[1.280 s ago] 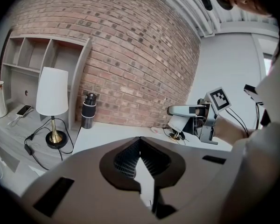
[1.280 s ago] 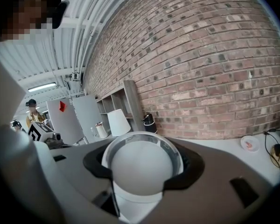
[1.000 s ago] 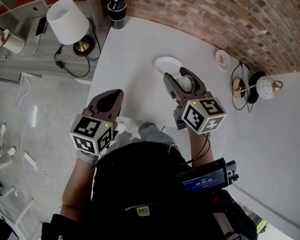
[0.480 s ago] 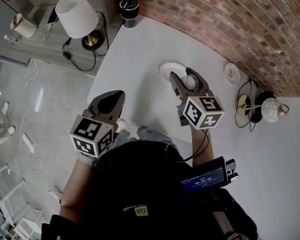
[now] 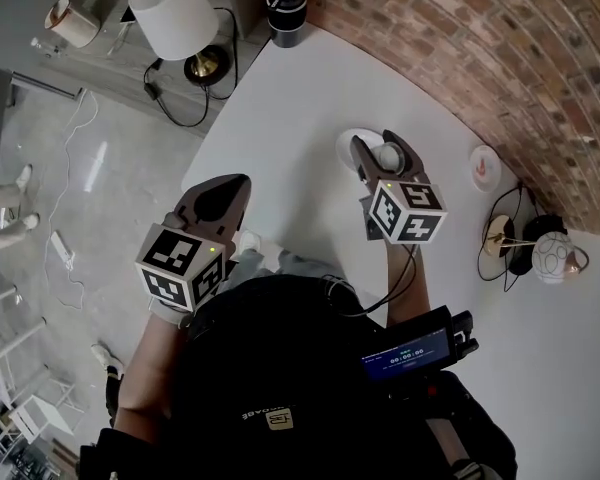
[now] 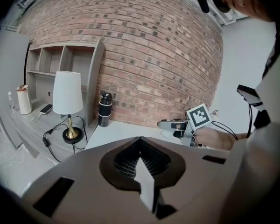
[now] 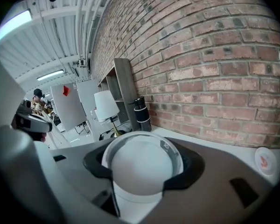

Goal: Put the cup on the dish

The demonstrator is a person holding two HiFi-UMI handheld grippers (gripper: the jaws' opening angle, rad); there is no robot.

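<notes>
head view, right tongs (image 5: pixel 383 148) clamping one cup (image 5: pixel 390 157), left tongs (image 5: pixel 230 185) closed, one dish (image 5: pixel 347 142)

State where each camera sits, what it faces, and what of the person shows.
Head view: on the head, looking steeply down at the table; shows arms, torso, left gripper and right gripper.
Left gripper view: on the left gripper, looking along its shut, empty jaws toward the brick wall; shows the right hand.
Right gripper view: on the right gripper, looking along jaws shut on the cup toward that wall.
Shared: both gripper views show the lamp and black bottle.
</notes>
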